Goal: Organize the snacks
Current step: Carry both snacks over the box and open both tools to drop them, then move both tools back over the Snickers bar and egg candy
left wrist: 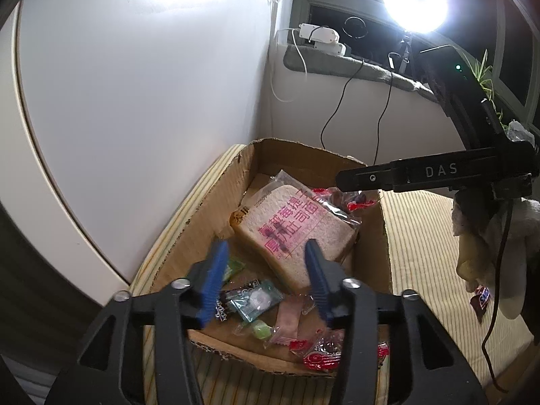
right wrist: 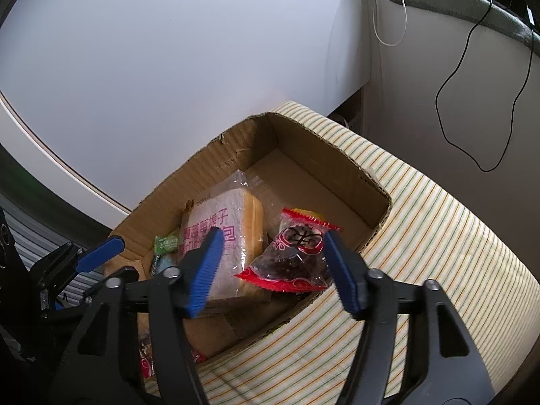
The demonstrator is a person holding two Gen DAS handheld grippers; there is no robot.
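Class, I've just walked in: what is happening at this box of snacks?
A person holds two grippers over a cardboard box on a striped cloth. Both the left gripper and right gripper stand open, gripping nothing. In the box lie packaged toast bread, a red-edged snack packet and small sweets.

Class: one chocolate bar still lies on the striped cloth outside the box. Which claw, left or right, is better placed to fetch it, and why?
Probably the right claw. The chocolate bar lies on the cloth to the right of the cardboard box, beside the gloved right hand. The left claw hangs open over the box's other side.
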